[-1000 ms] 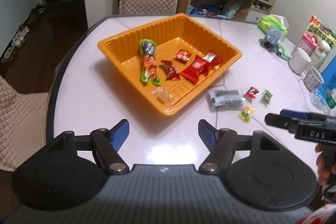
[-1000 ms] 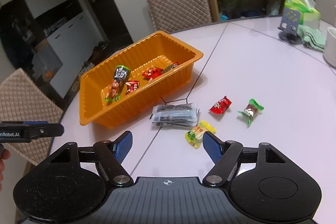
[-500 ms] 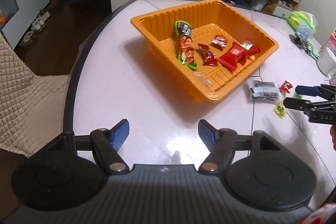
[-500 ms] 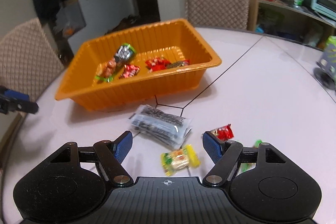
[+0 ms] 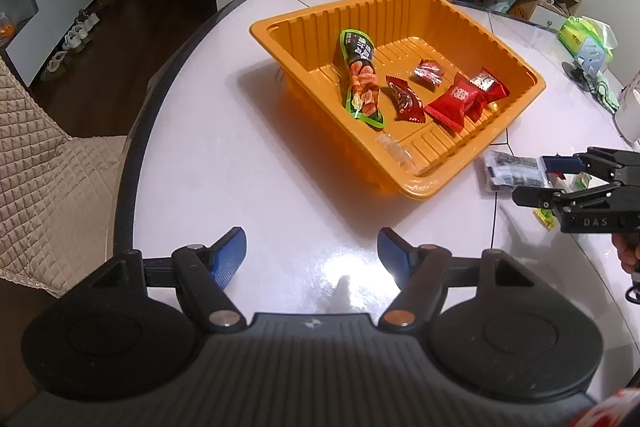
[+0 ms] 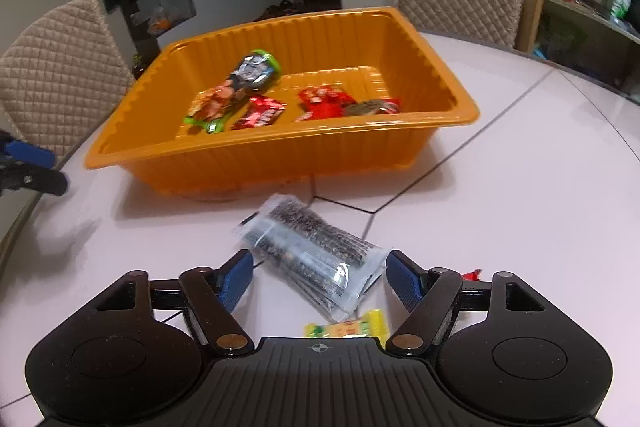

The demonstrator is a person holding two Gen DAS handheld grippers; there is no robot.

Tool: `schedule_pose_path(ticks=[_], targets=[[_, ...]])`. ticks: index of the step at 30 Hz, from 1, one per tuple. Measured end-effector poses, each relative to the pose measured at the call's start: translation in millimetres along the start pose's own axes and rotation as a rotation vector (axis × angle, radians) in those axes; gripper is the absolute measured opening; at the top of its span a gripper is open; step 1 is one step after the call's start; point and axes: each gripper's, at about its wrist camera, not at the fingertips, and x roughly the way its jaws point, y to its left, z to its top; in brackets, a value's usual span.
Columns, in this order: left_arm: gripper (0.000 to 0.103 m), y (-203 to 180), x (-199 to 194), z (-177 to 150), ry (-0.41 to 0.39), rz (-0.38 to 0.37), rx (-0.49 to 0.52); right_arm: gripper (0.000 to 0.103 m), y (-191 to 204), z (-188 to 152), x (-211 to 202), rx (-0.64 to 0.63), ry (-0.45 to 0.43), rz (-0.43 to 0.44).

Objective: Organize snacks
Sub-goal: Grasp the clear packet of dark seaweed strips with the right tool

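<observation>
Over the near edge of the white table (image 5: pixel 208 163), in the left wrist view, the left claw (image 5: pixel 312 247) hangs released, its blue pads wide apart with only bare, glossy tabletop between them. The orange tray (image 5: pixel 416 183) sits well beyond it toward the middle of the table, one corner pointing back at the claw. Inside lie a long green-edged snack bag (image 5: pixel 358 75), a dark red wrapper (image 5: pixel 405 98), a small red candy (image 5: pixel 430 71), a bigger red packet (image 5: pixel 456 101) and a clear wrapper (image 5: pixel 394 151) near the tray's closest corner. Just past the tray's right corner a clear packet of dark seaweed strips (image 5: pixel 512 173) lies flat on the table, and the right claw (image 5: pixel 532 179) reaches in from the right edge of the picture, its jaws spread at the packet's far end. A fingertip shows below its handle.

From the right wrist view, the right claw (image 6: pixel 318 277) is released, and the seaweed packet (image 6: pixel 316 259) lies slantwise on the table between its blue pads, with a gap showing at each pad. The packet is a see-through sleeve, crinkled, with a dark speckled stack inside. A yellow candy (image 6: pixel 348 327) lies just behind it, close under the claw's body, and a scrap of red wrapper (image 6: pixel 472 274) peeps out beside the right finger. The tray stands beyond the packet, its near wall ribbed, the snacks inside blurred. The left claw's tip (image 6: pixel 28 167) shows at the left edge.
</observation>
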Motion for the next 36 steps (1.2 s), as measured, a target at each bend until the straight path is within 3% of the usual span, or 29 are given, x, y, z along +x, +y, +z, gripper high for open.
schedule_pose_path(ticks=[6,12,15,17,24,27,31,36], targets=[[0.070,-2.8,5.3,-2.1,0.017,-0.012,0.001,0.073,32.2,-12.2,-16.9,-0.021,0.014,0.104],[0.070,-7.2,7.2,-4.2,0.019,-0.024,0.011,0.073,47.1,-9.5,-19.8,0.016,-0.034,-0.033],[0.070,-8.5,8.6,-4.7,0.019,-0.026,0.011,0.070,49.8,-3.6,-9.7,-0.013,-0.034,-0.048],[0.070,-8.2,10.4,-4.9,0.017,-0.022,0.009,0.060,52.5,0.4,-0.5,-0.035,-0.024,-0.056],[0.070,-4.6,16.1,-5.9,0.025,-0.013,-0.003,0.057,51.4,10.8,23.5,-0.059,-0.003,-0.070],[0.070,-6.9,15.9,-7.9,0.024,-0.019,0.006,0.047,54.9,11.3,29.8,-0.090,0.006,-0.093],[0.070,-11.5,15.1,-11.6,0.027,-0.035,0.019,0.039,54.4,7.2,26.0,-0.069,0.006,-0.099],[0.070,-23.3,13.1,-17.5,0.027,-0.072,0.059,0.038,53.4,-5.9,3.4,0.013,-0.022,-0.089]])
